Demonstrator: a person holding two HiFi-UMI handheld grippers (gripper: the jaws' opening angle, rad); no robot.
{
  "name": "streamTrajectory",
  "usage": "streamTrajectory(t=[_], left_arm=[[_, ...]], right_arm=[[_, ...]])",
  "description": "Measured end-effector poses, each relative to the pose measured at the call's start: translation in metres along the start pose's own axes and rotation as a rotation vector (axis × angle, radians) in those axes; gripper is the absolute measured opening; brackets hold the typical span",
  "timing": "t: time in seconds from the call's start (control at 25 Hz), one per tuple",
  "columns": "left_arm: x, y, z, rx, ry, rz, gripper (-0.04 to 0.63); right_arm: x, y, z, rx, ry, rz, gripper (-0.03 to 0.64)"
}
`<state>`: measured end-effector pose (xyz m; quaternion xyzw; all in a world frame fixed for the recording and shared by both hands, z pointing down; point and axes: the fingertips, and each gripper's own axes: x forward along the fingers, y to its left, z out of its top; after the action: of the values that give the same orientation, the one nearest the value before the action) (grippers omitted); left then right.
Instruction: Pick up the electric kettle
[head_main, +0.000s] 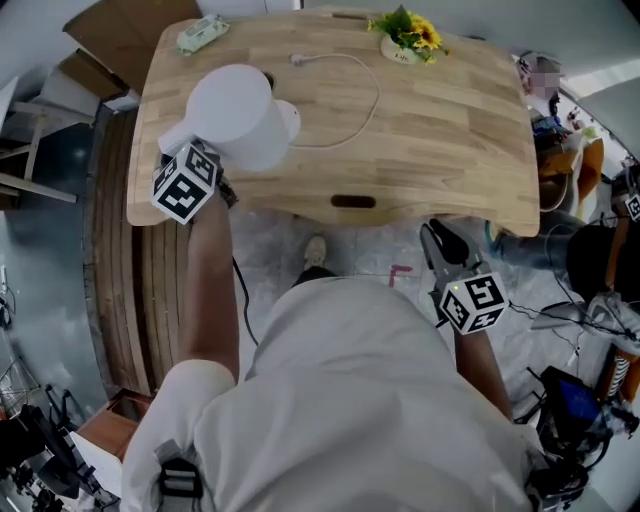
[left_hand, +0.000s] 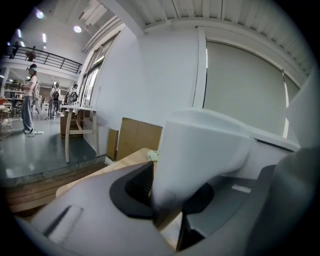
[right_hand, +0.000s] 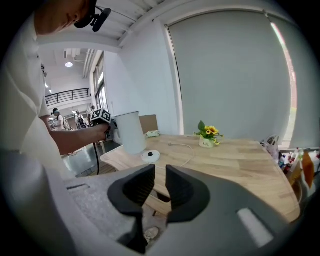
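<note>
Shirt fabric fills the near part of the head view. Just past it the right gripper hangs below the near edge of the table, its jaws a little apart with nothing between them, taking no part in the job. Further out on the person's left, the left gripper is closed on the white handle of the kettle, with a dark pad pressing on either side of it. The right gripper view shows the kettle upright, off its round base and just to one side of it. It appears clear of the tabletop near the left corner. Judging by this, the pick-up is in its lifting step and close to done. The next move calls for a firm, steady pinch, since the body hangs to one side of the handle and would tend to tip. It also calls for a straight rise that keeps the kettle away from the base and its cord. A pot of yellow flowers stands at the far edge, well apart from the kettle.
</note>
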<state>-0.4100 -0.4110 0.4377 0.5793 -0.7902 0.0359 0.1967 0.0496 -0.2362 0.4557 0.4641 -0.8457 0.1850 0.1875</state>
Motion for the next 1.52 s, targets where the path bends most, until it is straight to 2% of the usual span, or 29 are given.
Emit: streamTrajectory(t=[0.36,1.08,1.32,1.52], left_arm=[[-0.100,0.015,0.010,-0.004,-0.034,-0.014,0.081],[-0.296,0.022,-0.056,-0.009,0.022,-0.032,0.081],[-0.341,0.021,-0.071,-0.028,0.034,-0.068,0.081],[-0.366,0.018,-0.074,0.006,0.015,-0.069,0.081]], right_arm=[[-0.018,0.020,-0.011,-0.064,-0.012,0.102,0.053],[-0.076,0.069,-0.067,-0.182,0.010,0.267,0.009],[-0.086,0.086,-0.074,-0.212,0.001,0.297,0.004],[-0.092,0.099,-0.077,-0.240,0.002,0.326,0.003]])
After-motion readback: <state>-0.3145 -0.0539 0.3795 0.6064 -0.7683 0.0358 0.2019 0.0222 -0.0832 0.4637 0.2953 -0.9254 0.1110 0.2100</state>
